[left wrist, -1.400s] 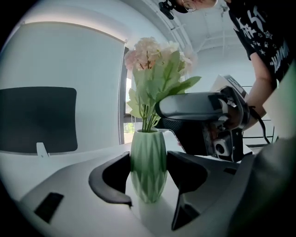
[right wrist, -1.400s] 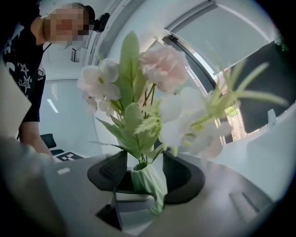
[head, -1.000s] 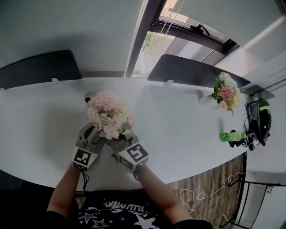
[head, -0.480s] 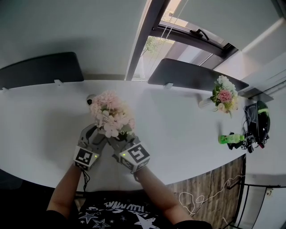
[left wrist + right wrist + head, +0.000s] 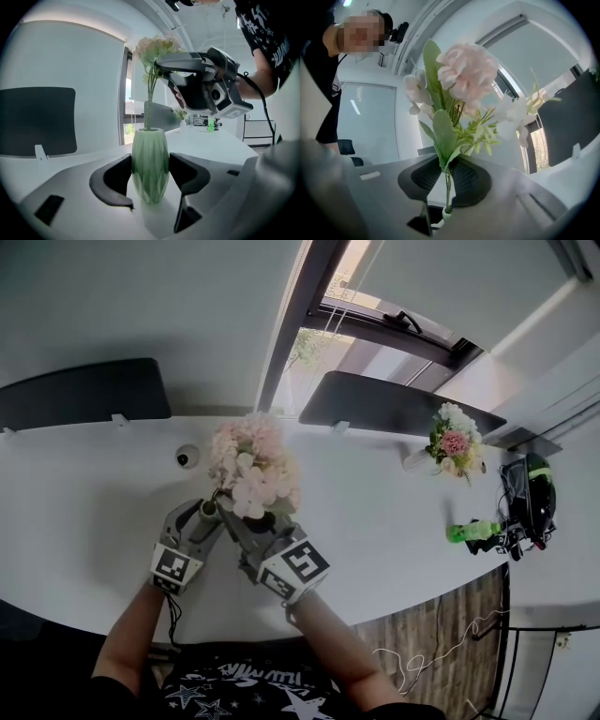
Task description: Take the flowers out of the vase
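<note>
A bouquet of pale pink and white flowers (image 5: 251, 468) stands above a ribbed green vase (image 5: 150, 154) on the white table (image 5: 84, 521). My left gripper (image 5: 150, 180) is shut on the vase's body, one pad on each side. My right gripper (image 5: 446, 174) has just been closing and now pinches the green stems (image 5: 448, 190) below the leaves. In the left gripper view the stems (image 5: 148, 105) still reach down into the vase mouth. The head view shows both grippers side by side under the blooms, left gripper (image 5: 206, 515) and right gripper (image 5: 232, 519).
A second bouquet in a white vase (image 5: 453, 442) stands at the table's far right. A green bottle (image 5: 469, 532) and a black helmet (image 5: 527, 502) lie near the right edge. A small round black object (image 5: 186, 458) sits behind the flowers. Dark panels (image 5: 84, 390) line the far edge.
My right gripper has risen with the bouquet, so the blooms stand higher above the vase. The left gripper and the vase have stayed in place.
</note>
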The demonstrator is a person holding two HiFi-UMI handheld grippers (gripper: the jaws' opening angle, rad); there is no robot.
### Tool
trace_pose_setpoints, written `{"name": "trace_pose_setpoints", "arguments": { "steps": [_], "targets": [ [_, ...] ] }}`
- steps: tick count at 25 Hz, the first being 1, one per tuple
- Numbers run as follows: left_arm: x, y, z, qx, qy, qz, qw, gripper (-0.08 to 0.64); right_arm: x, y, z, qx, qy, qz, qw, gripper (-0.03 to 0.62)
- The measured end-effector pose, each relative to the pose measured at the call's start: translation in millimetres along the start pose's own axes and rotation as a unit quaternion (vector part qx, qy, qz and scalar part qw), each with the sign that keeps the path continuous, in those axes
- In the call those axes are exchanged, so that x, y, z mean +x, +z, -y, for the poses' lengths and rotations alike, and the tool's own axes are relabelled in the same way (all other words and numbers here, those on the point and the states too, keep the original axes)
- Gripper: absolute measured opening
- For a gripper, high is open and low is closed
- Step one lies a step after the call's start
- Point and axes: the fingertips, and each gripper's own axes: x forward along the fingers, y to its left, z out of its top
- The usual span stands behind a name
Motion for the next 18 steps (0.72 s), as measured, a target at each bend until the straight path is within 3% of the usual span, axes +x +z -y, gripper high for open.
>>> {"name": "trace_pose_setpoints", "arguments": {
  "steps": [9, 18],
  "targets": [
    [0, -10, 0, 0.004, 0.000, -0.014, 0.9999, 0.259, -16, 28, -22, -0.044, 0.002, 0.016, 0.999, 0.055],
    [-36, -25, 6, -0.007, 0.023, -0.028, 0.9993, 0.285, -51, 37, -67, -0.048, 0.002, 0.046, 0.998, 0.054]
  ]
}}
